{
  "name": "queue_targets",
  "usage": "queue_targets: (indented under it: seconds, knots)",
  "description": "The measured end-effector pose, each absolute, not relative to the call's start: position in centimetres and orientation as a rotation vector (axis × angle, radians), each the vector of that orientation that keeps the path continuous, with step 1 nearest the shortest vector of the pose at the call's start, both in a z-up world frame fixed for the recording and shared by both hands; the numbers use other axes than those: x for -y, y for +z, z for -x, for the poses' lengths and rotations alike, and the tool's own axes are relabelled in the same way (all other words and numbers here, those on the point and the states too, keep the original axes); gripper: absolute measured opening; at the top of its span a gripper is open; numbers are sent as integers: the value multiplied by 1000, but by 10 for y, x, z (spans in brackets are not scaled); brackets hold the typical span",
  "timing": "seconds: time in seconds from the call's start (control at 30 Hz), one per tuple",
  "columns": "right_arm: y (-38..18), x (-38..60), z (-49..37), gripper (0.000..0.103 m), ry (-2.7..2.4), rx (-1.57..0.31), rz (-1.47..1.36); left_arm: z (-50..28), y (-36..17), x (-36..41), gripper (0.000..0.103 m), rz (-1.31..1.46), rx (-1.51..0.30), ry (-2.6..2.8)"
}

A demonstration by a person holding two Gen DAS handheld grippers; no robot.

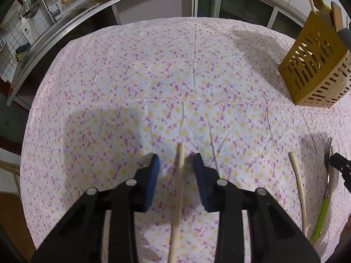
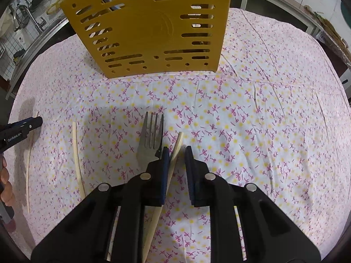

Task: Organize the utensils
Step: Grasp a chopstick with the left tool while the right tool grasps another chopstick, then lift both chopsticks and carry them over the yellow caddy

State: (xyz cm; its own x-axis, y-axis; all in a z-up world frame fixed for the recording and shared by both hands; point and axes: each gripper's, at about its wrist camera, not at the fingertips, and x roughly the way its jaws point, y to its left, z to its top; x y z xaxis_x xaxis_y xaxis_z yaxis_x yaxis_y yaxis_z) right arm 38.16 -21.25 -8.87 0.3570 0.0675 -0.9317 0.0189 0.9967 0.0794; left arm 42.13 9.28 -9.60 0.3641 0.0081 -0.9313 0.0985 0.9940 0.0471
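Left gripper (image 1: 175, 166): blue pads parted, a wooden chopstick (image 1: 178, 188) lying on the floral tablecloth (image 1: 153, 76) in the gap between them, clear of both pads, so nothing is gripped. A second chopstick (image 1: 298, 192) lies on the cloth to its right, and beside that a fork (image 1: 328, 153) with a green handle, partly behind the black tip of the other gripper.

Right gripper (image 2: 177, 153): pads also parted, less widely. A chopstick (image 2: 173, 160) runs slantwise through the gap, against or just beside the left pad (contact cannot be confirmed); the right pad is apart from it. Fork (image 2: 151, 138) lies just left of this gripper, tines pointing toward the far edge of the table.

Two more chopsticks lie toward the table's left edge: one (image 2: 77, 160) near the fork, one (image 2: 29, 162) under the left gripper's tip.

Yellow slotted utensil holder (image 2: 151, 32) stands upright toward the far edge, with sticks showing through its slots.
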Motion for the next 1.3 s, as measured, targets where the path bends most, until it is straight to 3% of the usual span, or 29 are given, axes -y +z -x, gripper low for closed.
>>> queue_targets:
  seconds: [0.17, 0.27, 0.5, 0.73, 1.3]
  knots:
    - [-89, 222, -381, 10, 41, -1188, -108, -418, -93, -89, 10, -115, -1188, -54]
    - [-85, 233, -377, 8, 49, -1169, -117, -417, -94, -89, 7, -105, -1183, -48]
    - [-61, 254, -367, 7, 74, -1076, -116, -387, -78, -102, 6, -56, -1113, -49]
    - [-24, 267, -344, 7, 89, -943, -111, -355, -28, -110, 6, 57, -941, -89]
    - [43, 262, -300, 7, 104, -639, -129, -298, 77, -21, 6, 29, -589, -206]
